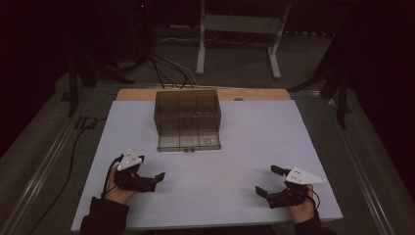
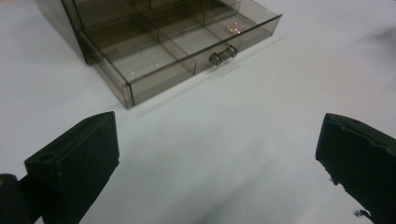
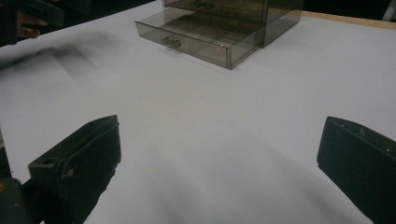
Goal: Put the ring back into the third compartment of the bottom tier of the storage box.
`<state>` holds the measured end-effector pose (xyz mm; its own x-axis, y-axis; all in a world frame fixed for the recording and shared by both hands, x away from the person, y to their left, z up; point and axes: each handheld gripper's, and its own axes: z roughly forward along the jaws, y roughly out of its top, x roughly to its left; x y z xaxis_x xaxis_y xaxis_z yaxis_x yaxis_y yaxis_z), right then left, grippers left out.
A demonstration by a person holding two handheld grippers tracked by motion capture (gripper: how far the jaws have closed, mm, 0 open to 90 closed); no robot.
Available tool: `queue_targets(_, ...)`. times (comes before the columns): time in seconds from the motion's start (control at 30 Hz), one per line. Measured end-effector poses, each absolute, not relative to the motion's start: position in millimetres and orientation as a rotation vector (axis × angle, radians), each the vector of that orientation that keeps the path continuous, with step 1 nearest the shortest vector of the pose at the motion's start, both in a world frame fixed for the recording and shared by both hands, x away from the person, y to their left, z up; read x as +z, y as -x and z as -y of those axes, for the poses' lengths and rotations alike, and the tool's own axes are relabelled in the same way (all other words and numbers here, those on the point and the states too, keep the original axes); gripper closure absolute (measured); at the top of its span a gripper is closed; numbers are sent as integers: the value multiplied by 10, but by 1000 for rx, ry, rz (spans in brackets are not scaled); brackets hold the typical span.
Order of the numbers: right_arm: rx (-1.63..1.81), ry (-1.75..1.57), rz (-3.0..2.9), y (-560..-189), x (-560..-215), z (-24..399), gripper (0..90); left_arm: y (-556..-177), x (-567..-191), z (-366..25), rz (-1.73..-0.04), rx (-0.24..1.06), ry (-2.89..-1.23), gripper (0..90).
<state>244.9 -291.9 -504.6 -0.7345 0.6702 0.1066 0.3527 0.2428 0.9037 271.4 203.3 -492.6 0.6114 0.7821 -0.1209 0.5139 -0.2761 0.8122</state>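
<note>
Both your grippers spread wide, empty | left gripper (image 1: 155, 166) and right gripper (image 1: 266, 180) near table's (image 1: 254, 132) front edge | drawer cabinet (image 1: 187, 112) at far-centre, bottom drawer (image 1: 188, 142) pulled out | bare surface between.

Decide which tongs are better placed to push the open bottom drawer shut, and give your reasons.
Probably the left tongs: they sit nearer the drawer and their view faces its handle. The right tongs are farther off. Both are open and empty.
</note>
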Motion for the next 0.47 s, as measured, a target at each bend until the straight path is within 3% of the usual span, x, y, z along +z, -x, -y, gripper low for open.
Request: queue_targets(0.47, 1480, -949, -2220, -2452, -5050, 2918, 0, -2480, -5093, -2288, -1068, 377, -1890, 6)
